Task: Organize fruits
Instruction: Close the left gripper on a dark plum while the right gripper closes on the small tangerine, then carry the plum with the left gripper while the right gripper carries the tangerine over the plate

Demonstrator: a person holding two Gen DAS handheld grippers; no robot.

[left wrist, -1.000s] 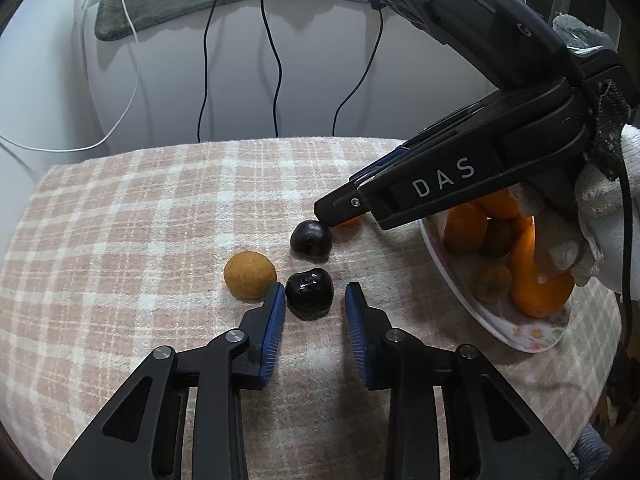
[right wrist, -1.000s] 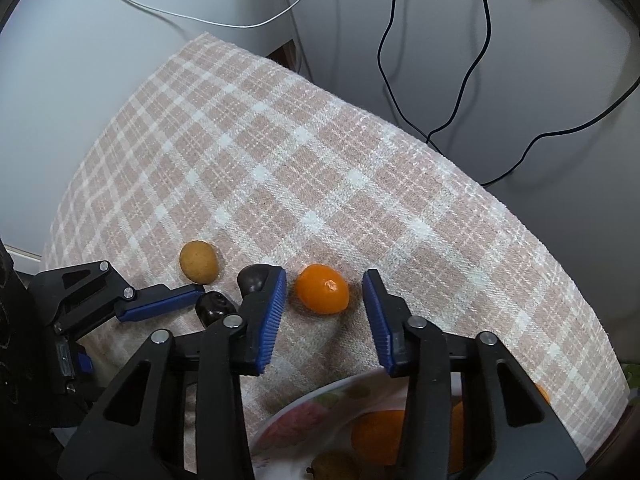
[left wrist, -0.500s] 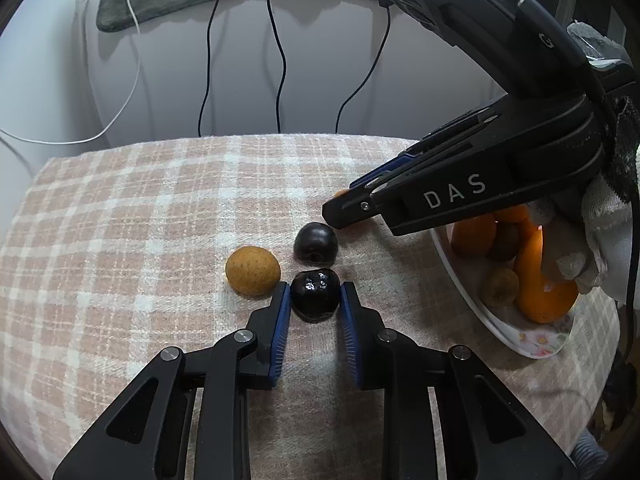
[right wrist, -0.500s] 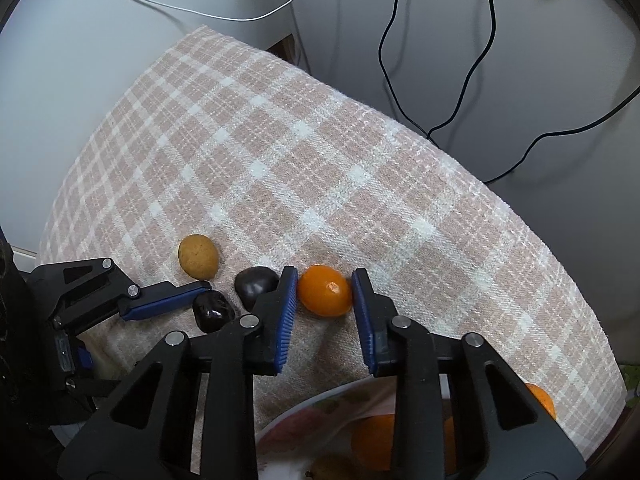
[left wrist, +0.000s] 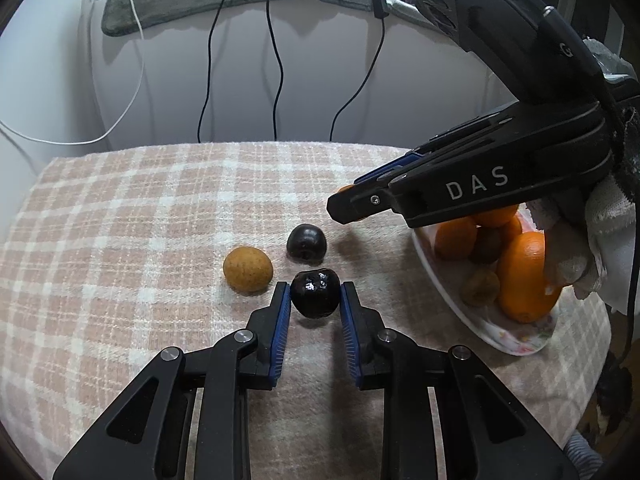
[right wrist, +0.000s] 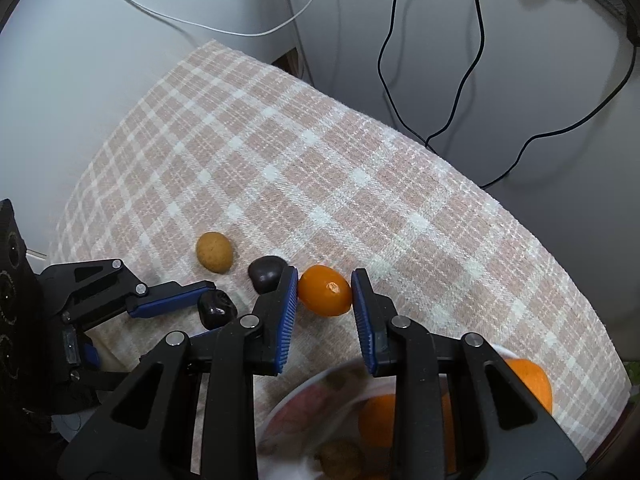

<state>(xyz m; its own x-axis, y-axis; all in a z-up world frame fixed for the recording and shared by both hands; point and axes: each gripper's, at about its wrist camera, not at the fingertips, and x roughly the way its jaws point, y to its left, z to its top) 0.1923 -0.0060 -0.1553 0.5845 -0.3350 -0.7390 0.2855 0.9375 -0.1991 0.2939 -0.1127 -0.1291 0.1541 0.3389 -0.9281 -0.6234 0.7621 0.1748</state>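
Closing within the last second, the left gripper (left wrist: 315, 295) now clamps the glossy dark fruit (left wrist: 315, 293) on the checked cloth (left wrist: 120, 216), and the right gripper (right wrist: 324, 290) clamps the small orange fruit (right wrist: 324, 290) near the plate (left wrist: 516, 346). Both fruits seem ready for lifting to the plate.

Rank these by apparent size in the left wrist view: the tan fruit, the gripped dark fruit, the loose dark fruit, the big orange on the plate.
1. big orange
2. tan fruit and gripped dark fruit: alike, so not ranked
3. loose dark fruit, though it lies farther from the camera
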